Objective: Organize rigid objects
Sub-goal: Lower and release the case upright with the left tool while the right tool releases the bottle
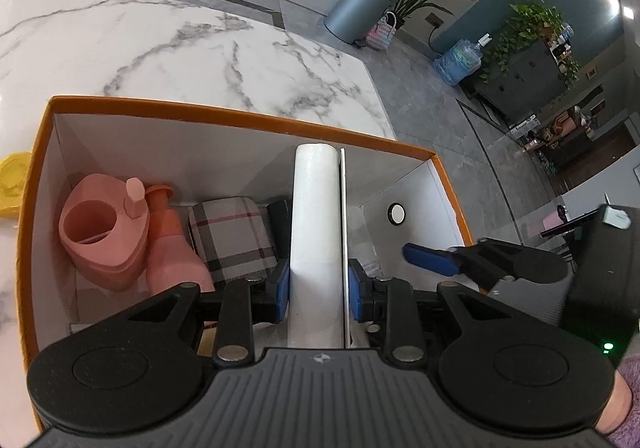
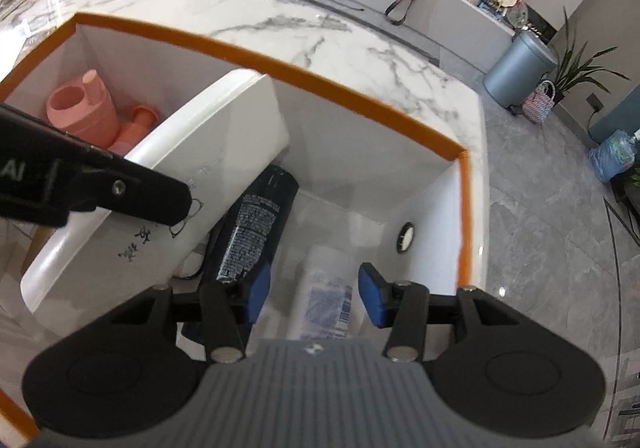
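Note:
An orange-rimmed white box (image 1: pixel 240 119) stands on the marble table. My left gripper (image 1: pixel 318 290) is shut on a flat white case (image 1: pixel 318 232) and holds it on edge inside the box; the case also shows in the right wrist view (image 2: pixel 192 176). Left of it lie a pink watering can (image 1: pixel 102 232), a pink bottle (image 1: pixel 172 244) and a plaid pouch (image 1: pixel 232 236). My right gripper (image 2: pixel 314 298) is open above the box's right part, over a clear bottle with a label (image 2: pixel 330 300). A black can (image 2: pixel 256 232) lies between the case and that bottle.
A yellow object (image 1: pixel 12 184) lies on the table left of the box. The marble table top (image 1: pixel 180 48) stretches beyond the box. A grey bin (image 1: pixel 360 4), plants and a water jug (image 1: pixel 458 62) stand on the floor to the right.

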{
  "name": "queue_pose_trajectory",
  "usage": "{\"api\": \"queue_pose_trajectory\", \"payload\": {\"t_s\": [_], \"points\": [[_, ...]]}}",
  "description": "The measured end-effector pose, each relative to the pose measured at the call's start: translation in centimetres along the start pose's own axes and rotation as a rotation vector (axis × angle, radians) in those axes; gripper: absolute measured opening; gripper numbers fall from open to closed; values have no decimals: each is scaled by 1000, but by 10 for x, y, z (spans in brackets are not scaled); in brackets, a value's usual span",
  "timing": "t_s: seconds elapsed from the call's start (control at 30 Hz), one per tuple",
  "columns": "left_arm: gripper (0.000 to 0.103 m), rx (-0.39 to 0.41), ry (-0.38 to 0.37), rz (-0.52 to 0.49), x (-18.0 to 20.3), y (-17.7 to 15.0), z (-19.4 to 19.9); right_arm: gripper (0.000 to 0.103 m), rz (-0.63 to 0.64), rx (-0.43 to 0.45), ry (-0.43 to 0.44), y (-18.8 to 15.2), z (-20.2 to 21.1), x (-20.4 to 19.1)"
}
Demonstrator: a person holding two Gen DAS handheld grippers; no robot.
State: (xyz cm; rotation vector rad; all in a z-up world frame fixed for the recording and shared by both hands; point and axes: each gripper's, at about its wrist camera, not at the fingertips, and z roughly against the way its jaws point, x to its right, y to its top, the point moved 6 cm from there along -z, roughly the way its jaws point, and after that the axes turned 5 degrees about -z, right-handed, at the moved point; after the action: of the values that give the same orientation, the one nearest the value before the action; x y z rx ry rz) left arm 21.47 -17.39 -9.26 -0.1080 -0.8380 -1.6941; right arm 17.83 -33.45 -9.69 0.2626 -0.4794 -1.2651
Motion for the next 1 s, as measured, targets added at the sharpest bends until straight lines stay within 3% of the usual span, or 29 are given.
{"api": "queue_pose_trajectory", "payload": {"t_s": [0.3,0.47,0.53,0.6,0.8,1.0], "points": [[32,1,-89,98,15,-4,-6,49,-114,122,-46,-1,41,31],[32,-22,-129,163,29,-4,-31,25,-148,136,-42,2,50,46],[32,-31,-155,212,32,-5,-43,25,-198,153,-42,4,53,54],[32,-37,-164,246,34,-8,-55,18,-215,151,-41,4,52,59],[32,-39,-203,366,32,-13,-82,18,-246,151,-52,0,46,71],[34,-72,-188,402,30,-12,-99,18,-248,151,-57,-5,45,73]]}}
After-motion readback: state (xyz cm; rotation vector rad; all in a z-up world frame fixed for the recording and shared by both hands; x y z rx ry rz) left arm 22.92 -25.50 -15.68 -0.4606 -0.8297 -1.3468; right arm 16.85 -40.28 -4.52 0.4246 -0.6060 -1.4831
